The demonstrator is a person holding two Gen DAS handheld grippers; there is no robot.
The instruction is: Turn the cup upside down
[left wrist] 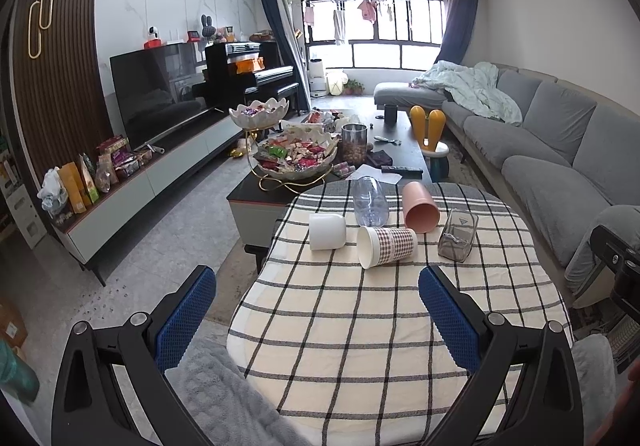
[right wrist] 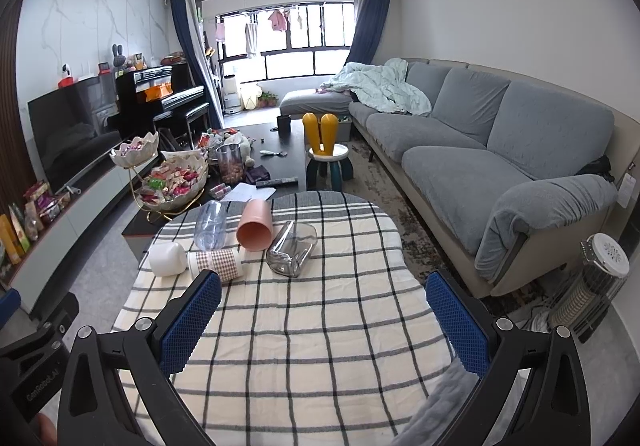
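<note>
**Five cups on their sides, both grippers wide and empty**

Left gripper (left wrist: 318,312): nearest item in the left view; blue pads spread wide, nothing between them, hovering over the near part of the checked cloth (left wrist: 360,346). Its black body also shows at the lower left edge of the right view.

Right gripper (right wrist: 324,320): blue pads equally wide apart, nothing held, above the same cloth (right wrist: 312,346). Its body shows at the right edge of the left view.

Cups, all lying on their sides toward the far end of the cloth, well apart from both grippers:
- Plaid cup (left wrist: 386,246): closest; the left view shows its open white mouth facing the camera. In the right view it (right wrist: 218,264) is partly hidden behind the left finger.
- White cup (left wrist: 327,232): just left of the plaid cup; in the right view (right wrist: 168,259) it appears to touch it.
- Grey glass (left wrist: 458,234): square-sided, at the right end; the right view (right wrist: 291,249) shows its mouth better.
- Pink cup (left wrist: 420,206): behind, mouth toward the camera (right wrist: 255,225).
- Clear cup (left wrist: 370,201): beside the pink one, base pointing away (right wrist: 211,225).

Beyond: coffee table (left wrist: 404,149) with a tiered snack bowl (left wrist: 296,157).

Right view only: a heater (right wrist: 592,286) on the floor by the sofa (right wrist: 460,173).
</note>
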